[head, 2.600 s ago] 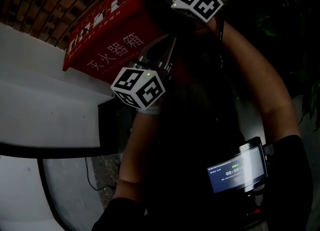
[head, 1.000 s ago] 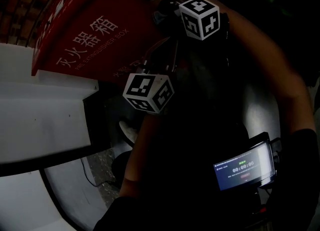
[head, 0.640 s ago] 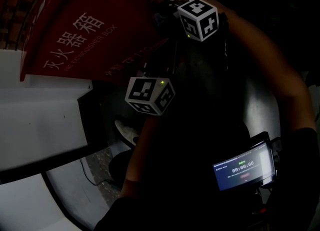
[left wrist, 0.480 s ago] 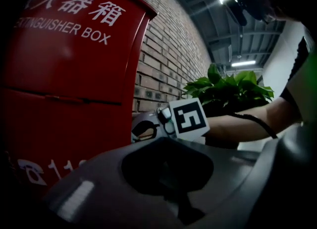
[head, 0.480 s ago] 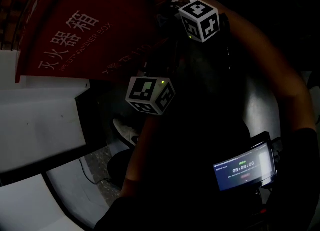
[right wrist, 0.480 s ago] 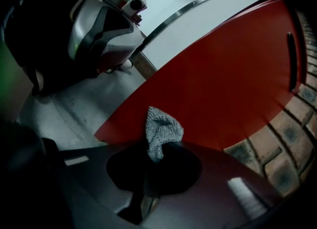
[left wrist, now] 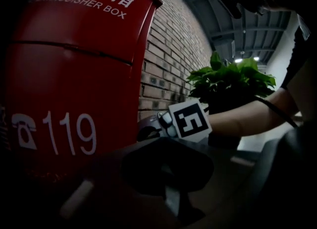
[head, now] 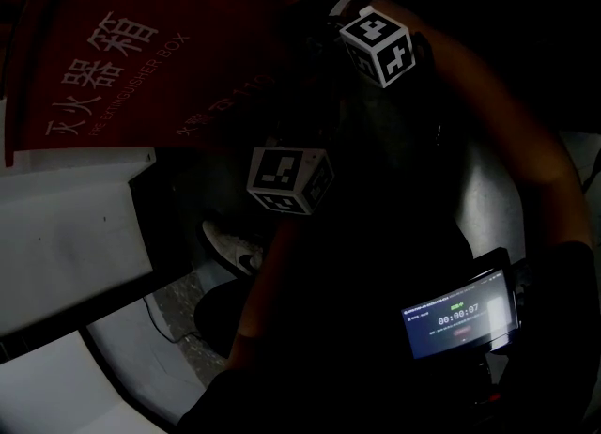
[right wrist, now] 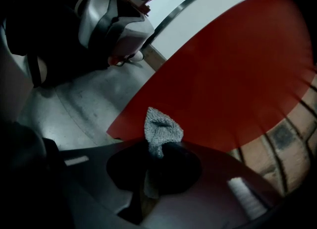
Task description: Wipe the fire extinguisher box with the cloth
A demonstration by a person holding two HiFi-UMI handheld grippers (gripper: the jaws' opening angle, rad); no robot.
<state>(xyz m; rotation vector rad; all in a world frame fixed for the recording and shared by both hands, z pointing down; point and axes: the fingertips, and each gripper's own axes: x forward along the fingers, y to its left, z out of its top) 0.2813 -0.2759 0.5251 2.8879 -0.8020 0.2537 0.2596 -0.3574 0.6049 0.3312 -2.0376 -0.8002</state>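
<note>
1. The red fire extinguisher box [left wrist: 74, 74] stands against a brick wall [left wrist: 168, 54], with a leafy plant [left wrist: 233, 82] farther along that wall.
2. The right gripper [right wrist: 154, 161] is clamped on a grey knitted cloth [right wrist: 161, 130]. The cloth's tip is close to the box's red surface, but contact cannot be made out.
3. The left gripper [left wrist: 171, 173] is near the box's "119" front, its jaws together and empty.

Dark-bodied left gripper [left wrist: 168, 173] and right gripper [right wrist: 151, 167], white cubes [head: 290, 179] with black square markers, black sleeves [head: 568, 329]
</note>
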